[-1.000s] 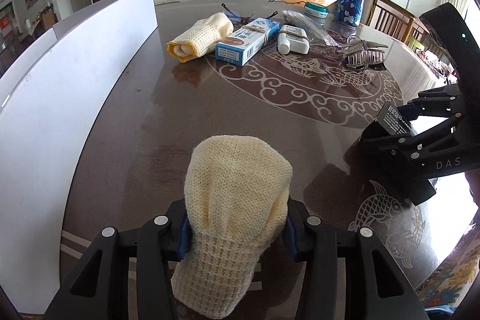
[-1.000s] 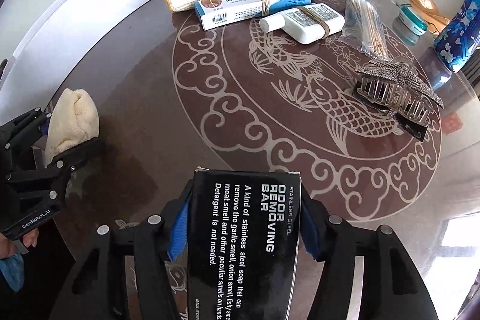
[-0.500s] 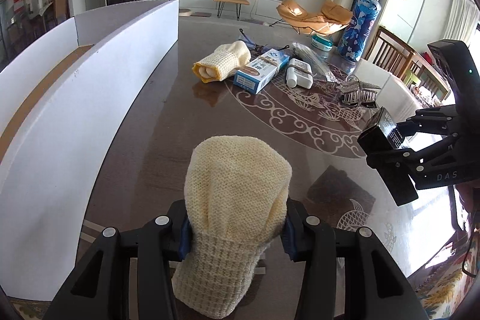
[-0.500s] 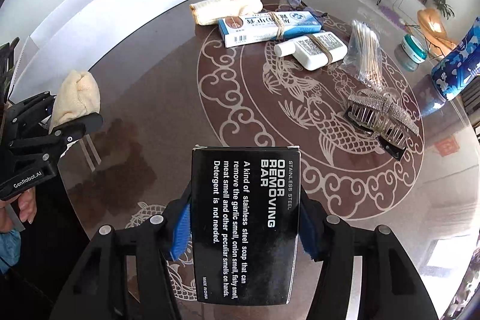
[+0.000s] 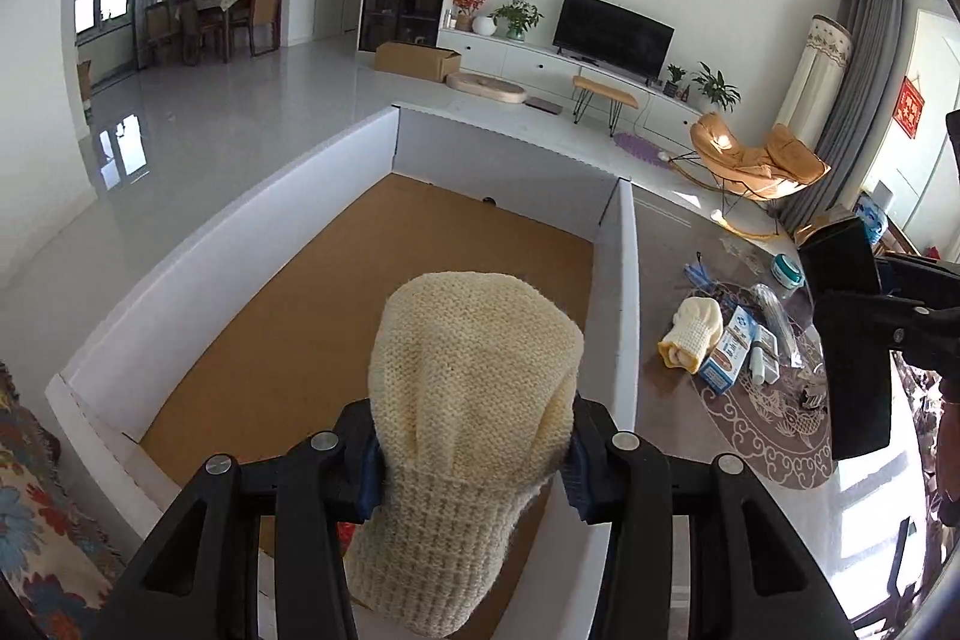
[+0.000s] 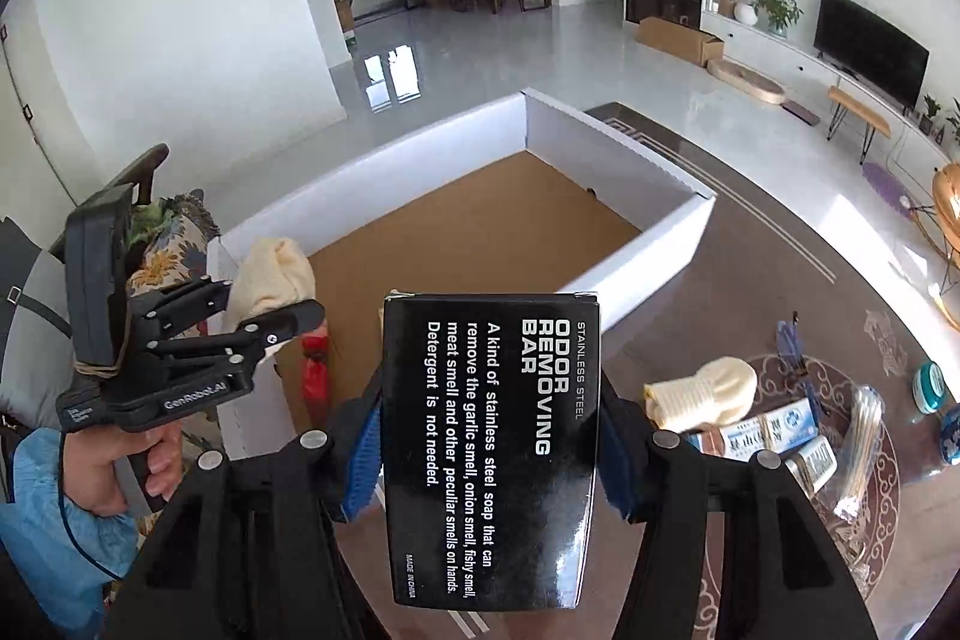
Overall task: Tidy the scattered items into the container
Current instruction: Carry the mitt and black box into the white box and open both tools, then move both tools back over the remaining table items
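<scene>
Both grippers have swung up from the table to the white box, left gripper pinching the cream knit mitt above its brown floor, right gripper clamping the black carton just beside its wall.

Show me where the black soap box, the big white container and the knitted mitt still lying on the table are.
black soap box [image 6: 489,451]: right wrist view, middle of its printed face.
white container [image 6: 651,250]: right wrist view, outer side wall.
knitted mitt on the table [image 5: 693,331]: left wrist view, middle of its body.
</scene>
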`<state>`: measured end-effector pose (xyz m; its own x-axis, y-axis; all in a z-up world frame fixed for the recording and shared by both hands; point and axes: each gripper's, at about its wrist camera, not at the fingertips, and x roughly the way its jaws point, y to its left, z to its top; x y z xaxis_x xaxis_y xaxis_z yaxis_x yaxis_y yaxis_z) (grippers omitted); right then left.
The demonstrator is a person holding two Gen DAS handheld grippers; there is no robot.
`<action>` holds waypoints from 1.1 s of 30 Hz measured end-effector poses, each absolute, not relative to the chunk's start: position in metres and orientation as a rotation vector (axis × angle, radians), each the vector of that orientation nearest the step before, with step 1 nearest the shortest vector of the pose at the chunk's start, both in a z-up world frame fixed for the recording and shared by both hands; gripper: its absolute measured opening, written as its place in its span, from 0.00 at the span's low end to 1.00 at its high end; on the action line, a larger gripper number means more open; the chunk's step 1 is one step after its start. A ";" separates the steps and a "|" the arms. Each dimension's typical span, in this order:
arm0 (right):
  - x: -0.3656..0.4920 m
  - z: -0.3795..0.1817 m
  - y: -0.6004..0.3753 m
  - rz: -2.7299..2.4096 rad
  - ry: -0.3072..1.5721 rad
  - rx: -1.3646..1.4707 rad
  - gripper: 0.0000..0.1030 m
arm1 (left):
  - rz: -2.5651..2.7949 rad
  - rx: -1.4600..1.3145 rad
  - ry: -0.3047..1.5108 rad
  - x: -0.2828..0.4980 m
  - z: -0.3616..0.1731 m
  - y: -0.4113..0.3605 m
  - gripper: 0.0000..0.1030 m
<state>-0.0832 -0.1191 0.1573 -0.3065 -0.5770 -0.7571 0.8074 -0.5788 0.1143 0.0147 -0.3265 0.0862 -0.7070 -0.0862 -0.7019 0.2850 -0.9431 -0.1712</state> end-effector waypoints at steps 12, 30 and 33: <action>-0.082 0.064 -0.273 -1.872 0.462 1.066 0.59 | -2.436 1.303 0.525 0.001 0.018 -0.394 0.53; -0.059 0.024 -0.029 -2.361 0.293 0.933 0.99 | -2.747 0.954 0.263 0.054 0.077 -0.258 0.89; -0.059 -0.011 0.034 -2.494 0.412 1.026 0.99 | -2.876 1.024 0.247 0.047 0.070 -0.198 0.97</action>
<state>-0.0587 0.0340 -0.0111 -0.6448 -0.2585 -0.7193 0.4760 -0.8721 -0.1132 0.0474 -0.1984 0.0700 -0.7738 -0.0200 -0.6331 0.1274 -0.9840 -0.1247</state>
